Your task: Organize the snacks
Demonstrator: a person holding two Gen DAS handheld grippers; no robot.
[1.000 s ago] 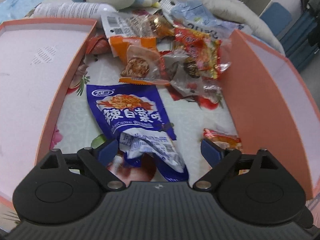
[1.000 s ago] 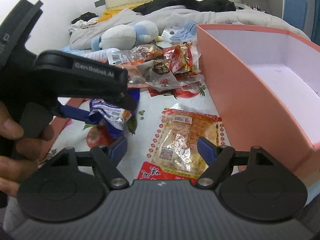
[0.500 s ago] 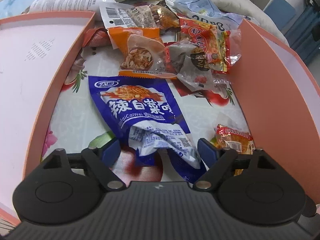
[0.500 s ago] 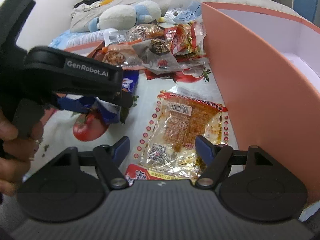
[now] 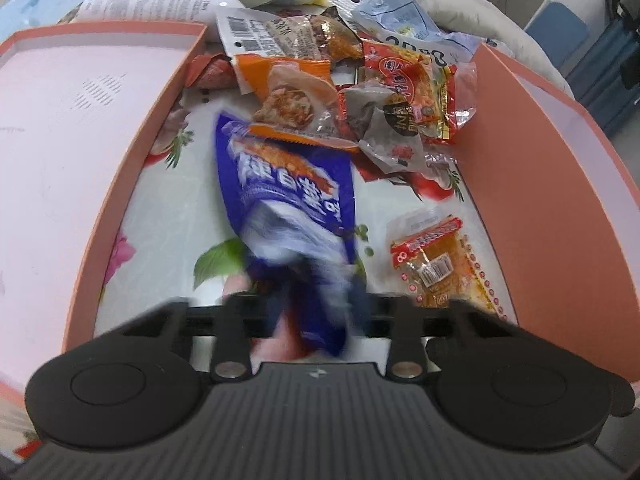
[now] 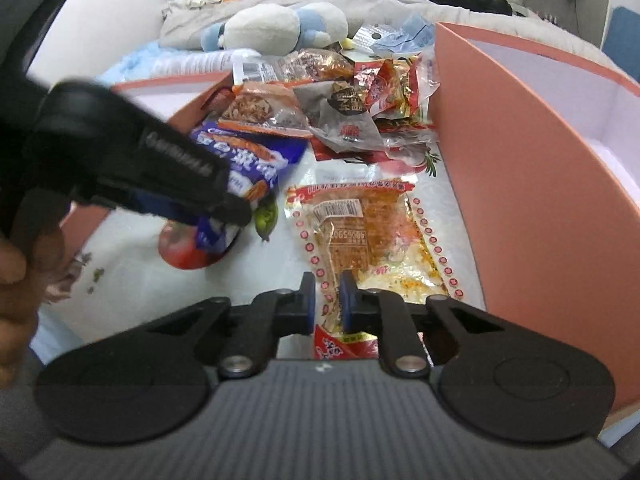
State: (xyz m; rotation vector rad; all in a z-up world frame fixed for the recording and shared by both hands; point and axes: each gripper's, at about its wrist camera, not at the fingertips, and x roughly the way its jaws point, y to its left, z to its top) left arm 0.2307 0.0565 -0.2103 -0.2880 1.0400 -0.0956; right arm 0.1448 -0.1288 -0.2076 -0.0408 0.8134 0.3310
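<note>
A blue snack packet [image 5: 288,192] lies on the flowered cloth between two boxes. Its near end is crumpled and raised, and my left gripper [image 5: 318,304] is closing its jaws on that end, blurred. The right wrist view shows the same packet [image 6: 248,160] pinched at the left gripper's tip [image 6: 224,208]. A clear packet with red-orange print [image 6: 360,232] lies beside the right box. My right gripper [image 6: 328,300] is closing its jaws, and the blue pads [image 6: 347,300] press on the packet's near edge. That packet [image 5: 436,264] also shows at the lower right of the left wrist view.
A salmon box with a pale inside [image 5: 132,168] stands on the left and another [image 5: 532,184] on the right. Several more snack packets [image 5: 360,92] are piled at the far end. A plush toy [image 6: 280,24] and bedding lie beyond. A person's hand [image 6: 16,256] holds the left gripper.
Both grippers went from wide open to nearly shut. The left one took hold of the blue packet, which crumpled and rose. The right one pinched the near edge of the red-orange packet.
</note>
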